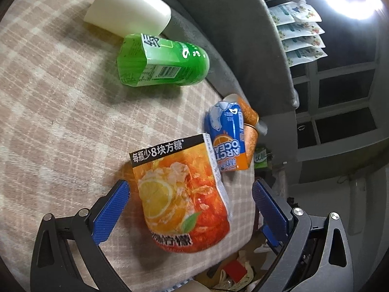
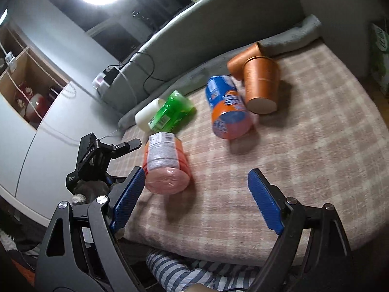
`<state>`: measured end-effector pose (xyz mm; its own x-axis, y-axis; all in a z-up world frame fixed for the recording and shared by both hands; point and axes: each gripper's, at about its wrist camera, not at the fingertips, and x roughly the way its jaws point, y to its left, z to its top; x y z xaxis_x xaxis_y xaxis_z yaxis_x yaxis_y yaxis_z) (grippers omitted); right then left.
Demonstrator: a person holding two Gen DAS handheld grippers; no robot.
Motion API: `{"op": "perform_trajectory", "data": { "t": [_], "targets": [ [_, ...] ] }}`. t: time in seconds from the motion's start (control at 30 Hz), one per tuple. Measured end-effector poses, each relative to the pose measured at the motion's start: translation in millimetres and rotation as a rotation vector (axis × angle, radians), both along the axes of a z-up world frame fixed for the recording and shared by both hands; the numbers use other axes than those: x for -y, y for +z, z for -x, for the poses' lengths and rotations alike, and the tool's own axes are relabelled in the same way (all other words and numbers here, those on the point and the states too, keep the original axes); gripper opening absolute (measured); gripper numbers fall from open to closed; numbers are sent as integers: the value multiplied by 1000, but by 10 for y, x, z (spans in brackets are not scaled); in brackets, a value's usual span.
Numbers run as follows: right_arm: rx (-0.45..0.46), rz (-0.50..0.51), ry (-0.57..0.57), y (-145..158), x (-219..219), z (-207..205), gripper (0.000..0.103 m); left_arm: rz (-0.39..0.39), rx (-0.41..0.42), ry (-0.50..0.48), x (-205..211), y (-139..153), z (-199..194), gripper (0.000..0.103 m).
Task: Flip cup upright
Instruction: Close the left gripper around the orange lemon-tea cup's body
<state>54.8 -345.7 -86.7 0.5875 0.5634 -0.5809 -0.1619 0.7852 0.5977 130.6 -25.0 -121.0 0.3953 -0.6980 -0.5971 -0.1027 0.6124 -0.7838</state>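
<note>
on the checked beige blanket (image 2: 316, 146) lie six cups on their sides. the orange lemon-print paper cup (image 1: 180, 194) sits between the wide-open blue pads of the left gripper (image 1: 190, 202), touched by neither. the right gripper (image 2: 197, 194) hangs open too, holding nothing, near the blanket's edge. beyond are the blue and orange cup (image 2: 227, 107), two copper-coloured cups (image 2: 260, 85), the green cup (image 2: 173, 114) and the plain white cup (image 2: 148, 118).

two close wrist views, shared cups (image 1: 184, 194)
</note>
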Motion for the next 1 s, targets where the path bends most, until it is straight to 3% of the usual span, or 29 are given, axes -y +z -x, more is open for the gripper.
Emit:
{"op": "perform_trajectory", "data": {
  "t": [0.3, 0.43, 0.57, 0.77, 1.0],
  "targets": [
    [29, 45, -45, 12, 29, 37, 89, -29, -11, -16, 72, -61, -59, 95],
    [40, 45, -63, 38, 65, 53, 89, -54, -6, -32, 90, -70, -76, 80],
    [49, 50, -78, 61, 85, 70, 89, -70, 12, -38, 104, -55, -72, 80],
    [44, 36, -92, 51, 112, 78, 89, -129, 78, -45, 139, 78, -14, 76],
    [48, 27, -101, 47, 120, 92, 89, -262, 202, -58, 261, 279, 34, 75]
  ]
}}
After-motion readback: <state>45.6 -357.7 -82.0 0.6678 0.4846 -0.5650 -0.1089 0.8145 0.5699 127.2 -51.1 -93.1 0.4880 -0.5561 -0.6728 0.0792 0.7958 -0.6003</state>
